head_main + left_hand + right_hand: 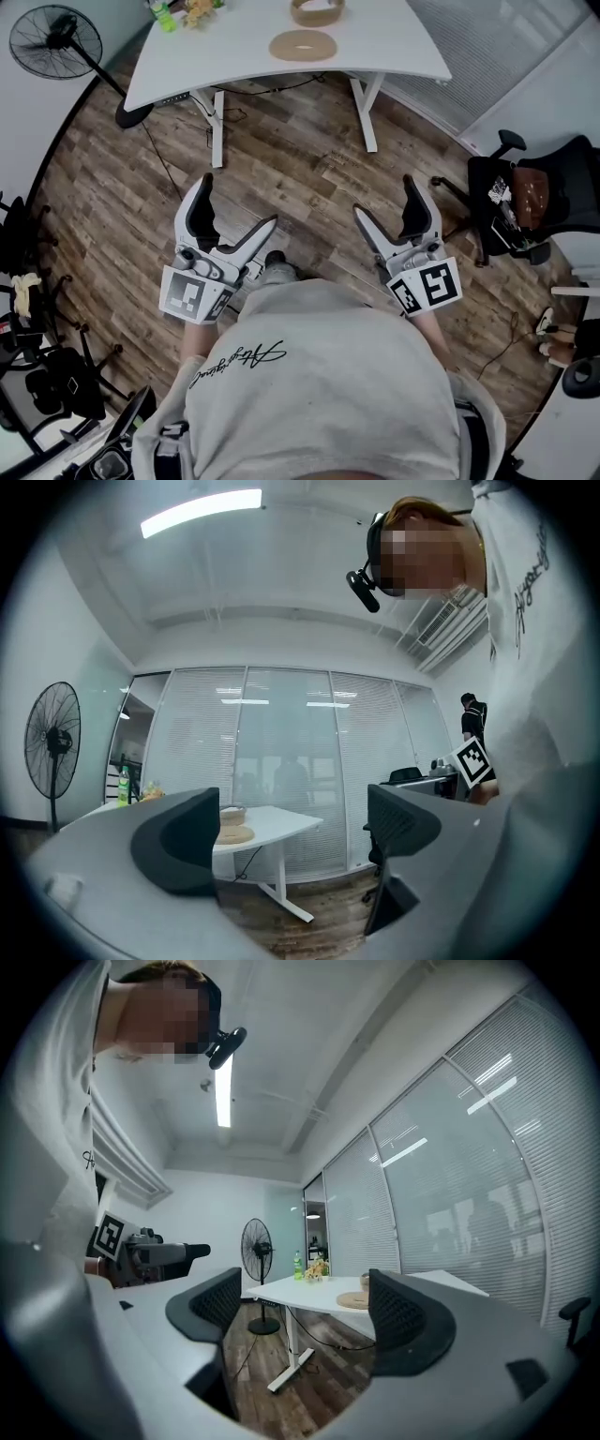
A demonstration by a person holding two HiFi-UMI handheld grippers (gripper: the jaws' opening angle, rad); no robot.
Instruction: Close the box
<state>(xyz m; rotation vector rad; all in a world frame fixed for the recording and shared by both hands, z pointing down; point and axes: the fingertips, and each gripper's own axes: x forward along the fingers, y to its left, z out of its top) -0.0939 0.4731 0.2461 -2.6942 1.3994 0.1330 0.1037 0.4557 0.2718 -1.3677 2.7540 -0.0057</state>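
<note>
your left tongs (240, 200) are spread wide with nothing between them. right tongs (384, 195) are spread too, a bit narrower, also empty. you're holding both low in front of your torso over the wood floor (300, 169), pointed toward the white surface (394, 37) and well apart from it. the round wooden box (317, 11) sits open near the far edge of the surface, partly cut off by the top of the head view. its flat round lid (303, 44) lies on the surface just beside the box, on your side, not on it. a green bottle (161, 13) stands at the surface's left end. a standing fan (54, 37) is on the floor to its left, and a black office chair (525, 202) is off to your right.
</note>
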